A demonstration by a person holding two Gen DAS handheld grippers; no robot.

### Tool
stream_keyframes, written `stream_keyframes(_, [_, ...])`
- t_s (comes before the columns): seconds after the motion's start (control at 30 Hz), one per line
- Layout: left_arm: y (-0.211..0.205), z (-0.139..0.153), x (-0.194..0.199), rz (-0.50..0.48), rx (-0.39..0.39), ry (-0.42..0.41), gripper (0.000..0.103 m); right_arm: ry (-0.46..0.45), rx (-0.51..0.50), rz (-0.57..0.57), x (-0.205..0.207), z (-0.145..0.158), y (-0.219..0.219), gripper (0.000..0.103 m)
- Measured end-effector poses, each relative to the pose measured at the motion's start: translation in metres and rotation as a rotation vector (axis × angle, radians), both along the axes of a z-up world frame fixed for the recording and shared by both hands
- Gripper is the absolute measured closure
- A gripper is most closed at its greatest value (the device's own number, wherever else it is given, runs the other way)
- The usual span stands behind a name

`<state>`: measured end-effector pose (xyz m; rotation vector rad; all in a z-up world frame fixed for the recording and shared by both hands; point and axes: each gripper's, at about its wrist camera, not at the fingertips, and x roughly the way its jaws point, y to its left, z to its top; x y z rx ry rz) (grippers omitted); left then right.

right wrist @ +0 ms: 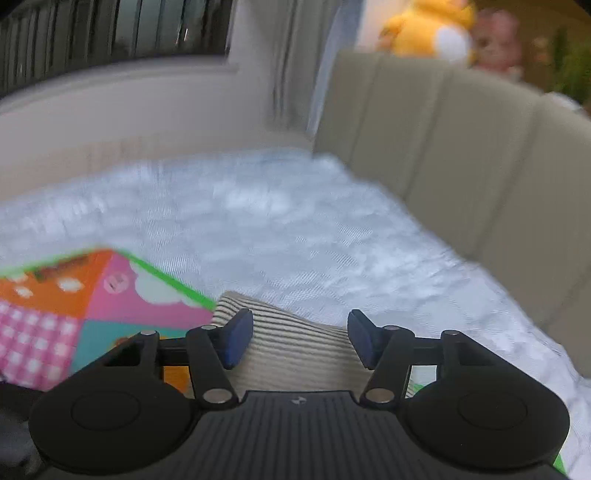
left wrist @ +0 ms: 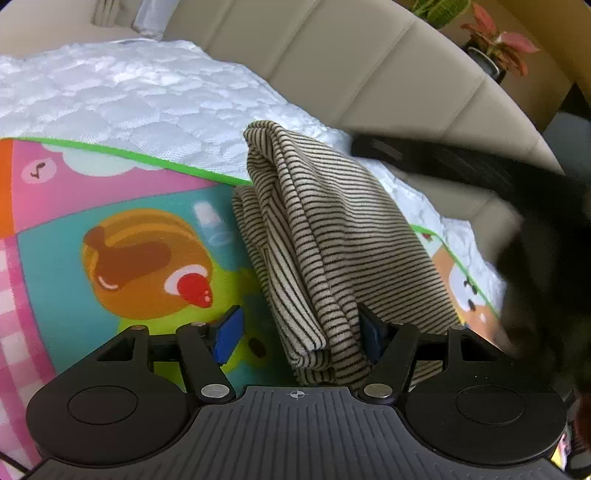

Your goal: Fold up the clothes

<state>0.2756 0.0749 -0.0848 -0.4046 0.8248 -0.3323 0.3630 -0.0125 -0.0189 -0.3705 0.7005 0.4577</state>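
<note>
A beige garment with thin black stripes [left wrist: 332,236] lies folded in a long bundle on a colourful cartoon play mat [left wrist: 140,251]. My left gripper [left wrist: 301,332] is open; the garment's near end lies between its blue pads, not pinched. The right gripper shows as a dark blurred shape [left wrist: 480,173] beyond the garment in the left wrist view. In the right wrist view, my right gripper [right wrist: 301,339] is open above the far end of the striped garment [right wrist: 295,347], apart from it. That view is blurred by motion.
The mat [right wrist: 74,306] lies on a white quilted mattress [left wrist: 129,96], also seen in the right wrist view [right wrist: 295,221]. A beige padded headboard [left wrist: 351,62] rises behind. Potted plants [left wrist: 495,44] stand at the far right. A yellow plush toy [right wrist: 424,29] sits above the headboard.
</note>
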Motion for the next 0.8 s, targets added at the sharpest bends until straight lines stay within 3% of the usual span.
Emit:
stream_keyframes(0.1, [0.001,0.0,-0.003,-0.003,0.032,-0.012,0.031,0.034,-0.093,-0.001,0.02,-0.03,0.014,0.042])
stream_keyframes(0.17, [0.004,0.0,-0.003,0.003,0.032,-0.017,0.03,0.048,-0.022,-0.025,0.021,-0.022,0.005,0.042])
stream_keyframes(0.23, [0.007,-0.001,-0.002,0.001,0.011,-0.008,0.028,0.033,0.073,-0.05,0.01,-0.007,-0.011,0.037])
stream_keyframes(0.3, [0.008,-0.003,0.001,-0.007,0.0,-0.003,0.027,0.019,0.151,-0.088,-0.01,0.003,-0.037,0.024])
stream_keyframes(0.33, [0.008,-0.005,0.002,-0.011,-0.005,0.0,0.027,0.022,0.183,-0.113,-0.02,0.004,-0.052,0.024])
stream_keyframes(0.43, [0.008,-0.005,0.003,-0.015,-0.008,-0.001,0.027,0.087,0.249,-0.208,-0.047,-0.009,-0.096,0.018])
stream_keyframes(0.53, [0.01,-0.007,0.004,-0.013,-0.025,0.008,0.027,0.236,0.398,-0.295,-0.065,-0.038,-0.135,0.013])
stream_keyframes(0.57, [0.01,-0.007,0.004,-0.013,-0.024,0.008,0.027,0.297,0.481,-0.323,-0.07,-0.047,-0.144,0.014])
stream_keyframes(0.6, [0.009,-0.006,0.004,-0.016,-0.021,0.008,0.028,0.34,0.547,-0.337,-0.074,-0.053,-0.149,0.029])
stream_keyframes(0.63, [0.009,-0.006,0.004,-0.019,-0.021,0.004,0.029,0.349,0.585,-0.334,-0.08,-0.053,-0.149,0.035])
stream_keyframes(0.73, [0.011,-0.002,0.004,-0.031,-0.068,-0.024,0.048,0.297,0.575,-0.267,-0.098,-0.034,-0.132,0.047])
stream_keyframes(0.8, [0.012,0.002,0.004,-0.017,-0.071,-0.049,0.049,0.296,0.504,-0.266,-0.103,-0.036,-0.125,0.048])
